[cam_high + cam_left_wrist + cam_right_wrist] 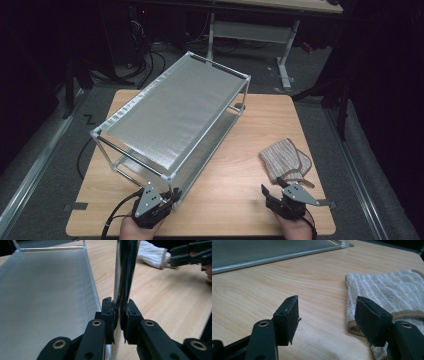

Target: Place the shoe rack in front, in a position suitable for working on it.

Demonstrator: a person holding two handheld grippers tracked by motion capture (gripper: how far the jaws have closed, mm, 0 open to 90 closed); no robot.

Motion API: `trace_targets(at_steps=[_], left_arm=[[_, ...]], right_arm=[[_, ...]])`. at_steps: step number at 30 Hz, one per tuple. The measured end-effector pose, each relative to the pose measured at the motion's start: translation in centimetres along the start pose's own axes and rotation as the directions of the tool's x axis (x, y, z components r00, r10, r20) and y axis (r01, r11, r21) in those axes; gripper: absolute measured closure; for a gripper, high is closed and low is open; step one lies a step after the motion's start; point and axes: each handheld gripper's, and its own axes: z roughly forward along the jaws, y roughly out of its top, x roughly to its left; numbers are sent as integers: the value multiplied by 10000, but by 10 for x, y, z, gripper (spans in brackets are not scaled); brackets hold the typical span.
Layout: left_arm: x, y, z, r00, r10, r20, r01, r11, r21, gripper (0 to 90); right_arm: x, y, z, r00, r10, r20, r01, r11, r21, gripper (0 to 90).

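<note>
A: Where the near corner of the shelf rack (pixel 170 120) meets the table (pixel 235 170), the left gripper (pixel 172 196) is clamped on the rack's upright metal post (pixel 123 272), its pads pressing the tube from both sides.

B: And the rack relative to that gripper?

A: It stretches up and away from it. In the left gripper view, the grey fabric shelf (pixel 42 295) lies to the left of the clamped post, with bare wooden tabletop to the right.

B: The other hand?

A: The right gripper (pixel 272 191) sits at the table's near edge, well apart from the left one. Its jaws stand wide open with nothing between them.

B: What lies near it?

A: A striped, beige-trimmed cloth mitt (pixel 286 159) lies flat on the table just beyond and slightly right of those open jaws. In the right gripper view, the mitt (pixel 387 292) runs behind the right-hand jaw; whether that jaw touches it cannot be told.

B: Are the hands visible?

A: Both come in at the bottom of the high view, each behind its gripper's grey three-cornered plate.
</note>
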Motion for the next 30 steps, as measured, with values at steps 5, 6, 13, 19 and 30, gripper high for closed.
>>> trace_targets(at_steps=[5, 6, 13, 19, 30], left_arm=[[-8, 3, 7, 9986, 226, 468, -227, 9997, 16, 809], [-10, 4, 10, 9980, 234, 584, -233, 9997, -14, 809], [-32, 11, 28, 9883, 583, 1411, -564, 9983, -177, 808], [-48, 10, 28, 9773, 754, 1979, -708, 9970, -305, 807], [-42, -9, -1, 9768, 629, 2047, -659, 9978, 79, 538]], right_arm=[[1, -1, 3, 10000, 7, 17, -8, 9999, 101, 362], [1, -1, 3, 10000, 32, -11, -32, 9999, 104, 362], [0, -3, 2, 9999, 128, 71, -129, 9998, 159, 363], [2, -4, 4, 10000, 25, 23, -26, 9997, 239, 363], [6, -1, 7, 9999, -102, -5, 102, 9996, 282, 363]])
